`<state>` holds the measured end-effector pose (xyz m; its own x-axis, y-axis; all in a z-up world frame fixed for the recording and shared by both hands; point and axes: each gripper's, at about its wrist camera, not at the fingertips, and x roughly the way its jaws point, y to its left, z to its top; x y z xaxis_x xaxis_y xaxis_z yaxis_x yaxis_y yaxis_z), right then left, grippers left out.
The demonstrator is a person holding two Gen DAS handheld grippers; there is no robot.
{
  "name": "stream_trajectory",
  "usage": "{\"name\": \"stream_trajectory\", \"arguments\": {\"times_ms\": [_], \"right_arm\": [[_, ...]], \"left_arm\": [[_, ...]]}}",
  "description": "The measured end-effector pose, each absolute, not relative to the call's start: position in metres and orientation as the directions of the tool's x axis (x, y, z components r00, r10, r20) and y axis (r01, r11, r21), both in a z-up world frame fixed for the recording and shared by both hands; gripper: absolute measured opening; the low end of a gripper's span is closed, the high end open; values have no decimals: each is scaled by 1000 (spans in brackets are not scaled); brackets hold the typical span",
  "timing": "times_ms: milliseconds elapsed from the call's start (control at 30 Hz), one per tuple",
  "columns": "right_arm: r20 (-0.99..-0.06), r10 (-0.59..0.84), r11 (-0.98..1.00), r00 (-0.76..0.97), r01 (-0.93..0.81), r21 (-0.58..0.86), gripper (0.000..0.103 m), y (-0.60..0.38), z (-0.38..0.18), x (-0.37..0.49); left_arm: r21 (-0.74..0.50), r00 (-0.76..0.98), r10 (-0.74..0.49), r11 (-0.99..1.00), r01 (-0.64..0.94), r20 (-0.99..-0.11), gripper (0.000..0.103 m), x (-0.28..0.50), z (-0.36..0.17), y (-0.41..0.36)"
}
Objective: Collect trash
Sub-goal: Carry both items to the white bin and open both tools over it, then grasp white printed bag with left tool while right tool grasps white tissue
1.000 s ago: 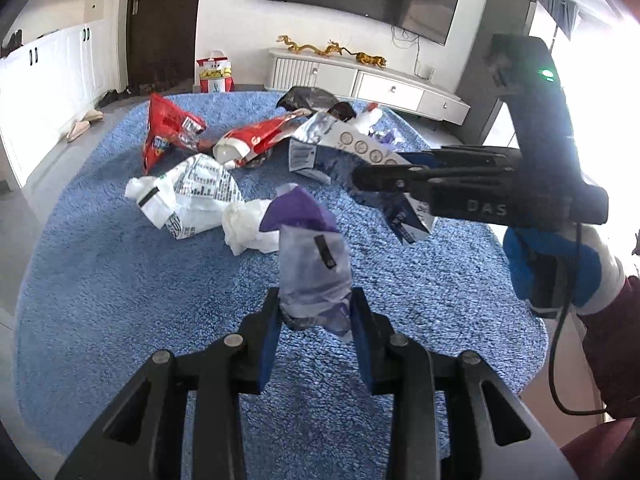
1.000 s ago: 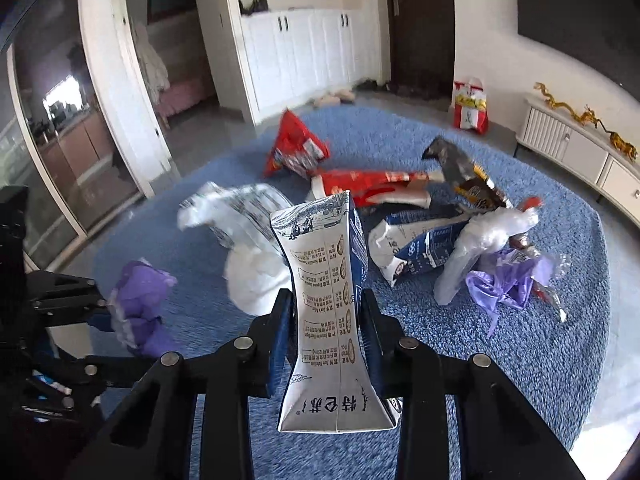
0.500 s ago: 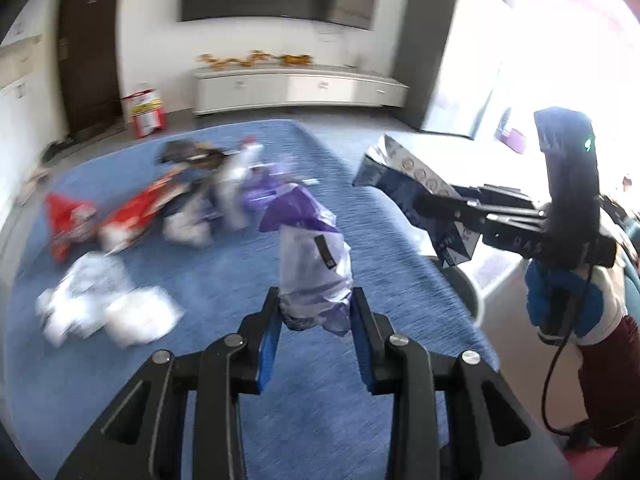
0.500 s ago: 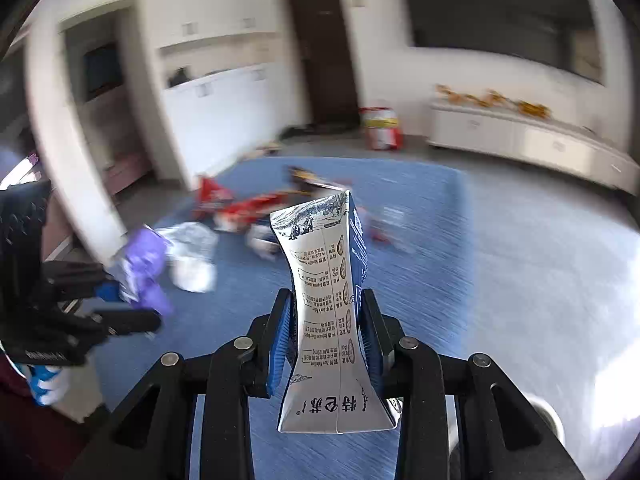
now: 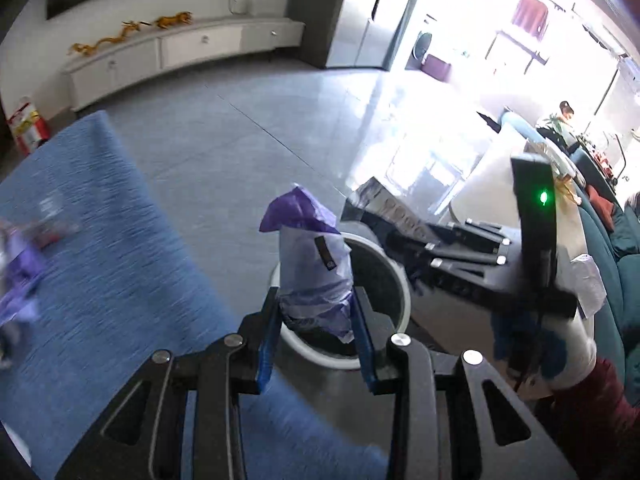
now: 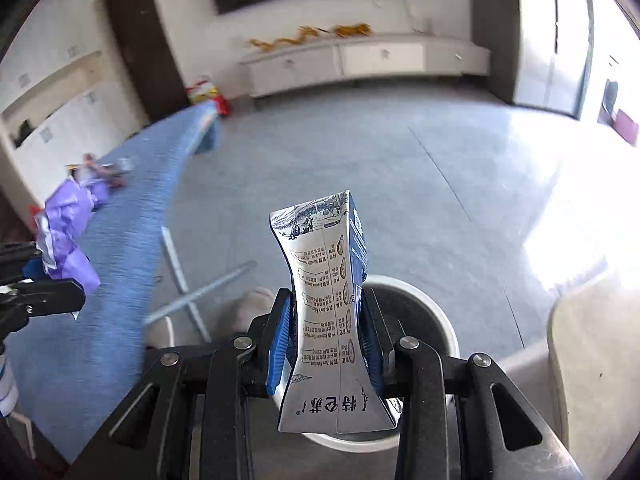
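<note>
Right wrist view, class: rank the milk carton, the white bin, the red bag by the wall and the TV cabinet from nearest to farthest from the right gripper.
1. Milk carton: clamped in the right gripper.
2. White bin: just beyond it, on the floor.
3. Red bag: far left, beside the door.
4. TV cabinet: against the back wall; close to the bag's depth, hard to separate.

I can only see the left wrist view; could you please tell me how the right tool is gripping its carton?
Observer: The right tool pinches the milk carton at its waist, upright, printed face toward the camera.
Operator: Is the bin below it?
Observer: The white bin shows directly behind the carton, with its dark inside visible on the right.
Operator: And my wrapper?
Observer: Seen from there, the purple wrapper in the left tool hangs over the blue cloth, left of the bin.
</note>
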<state>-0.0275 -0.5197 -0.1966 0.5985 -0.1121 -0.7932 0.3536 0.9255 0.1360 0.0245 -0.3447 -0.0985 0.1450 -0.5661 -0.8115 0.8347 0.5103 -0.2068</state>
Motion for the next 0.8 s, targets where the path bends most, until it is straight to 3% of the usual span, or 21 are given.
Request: {"name": "stream_trajectory", "arguments": {"times_ms": [167,267,400,800], "right_arm": [[-817,-141,906,559,406,122,34,-545,-213,-27],[-827,-156,897,540,428,110,34,-554,-222,-29],[-835,-182,891,520,447,84,41,-556,-225,-29],[-760,-171,900,627,412,138,46,-521,-169,-44]], "left_arm": [[-233,93,-555,488,841,-827,35,27,-114,-398],[-291,42,-561,490,822,-827,46,37,-121,-413],[-347,11,-588,491,799,-809,50,45,-116,-415],[-320,166,-677,531,784,-717,51,44,-69,-335]]}}
